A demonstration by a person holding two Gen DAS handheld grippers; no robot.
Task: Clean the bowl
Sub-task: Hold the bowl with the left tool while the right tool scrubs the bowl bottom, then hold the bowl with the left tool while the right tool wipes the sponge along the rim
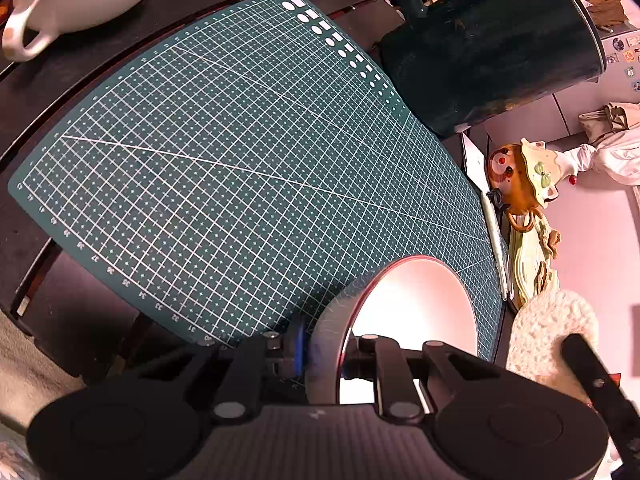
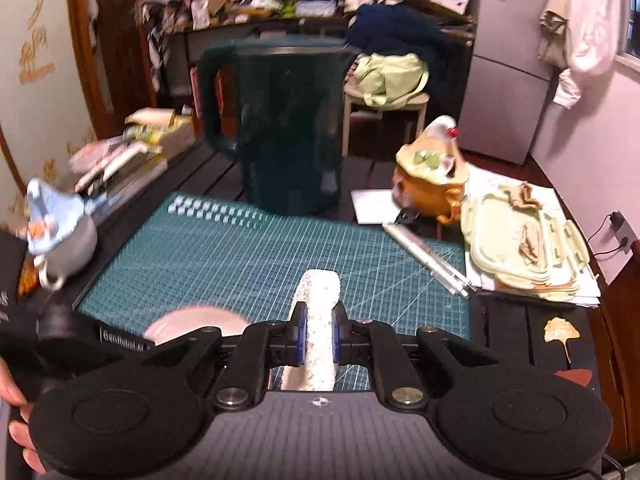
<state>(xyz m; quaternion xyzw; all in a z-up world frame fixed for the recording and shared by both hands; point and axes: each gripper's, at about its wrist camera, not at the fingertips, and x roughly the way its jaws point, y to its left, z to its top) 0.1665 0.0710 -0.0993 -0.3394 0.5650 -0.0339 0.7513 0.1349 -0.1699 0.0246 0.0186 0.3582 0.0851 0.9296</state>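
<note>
Pink and thin-rimmed, the bowl [image 1: 416, 312] sits at the near edge of the green cutting mat [image 1: 240, 152], and your left tongs [image 1: 326, 354] are clenched on its rim, one pad outside the wall and one inside. That is a narrow pinch on a smooth wall, so if you press hard with the wipe the bowl could twist in the grip or slide off the mat towards you. Moving right, your right tongs [image 2: 319, 338] are clamped on the white scrubbing pad [image 2: 318, 320], which is off the bowl for now; held edge-on like that it could fold or slip out when it meets the wall. Swing wide and you risk the dark green jug [image 2: 280, 128] at the back or the stacked green lids [image 2: 524, 248] at the right of the surface. The left wrist view shows you the rim grip and the bowl's inside, which the right view barely catches as a pale sliver [image 2: 196, 322]; the right view alone shows the pad pinched between the pads and the clutter around you.
</note>
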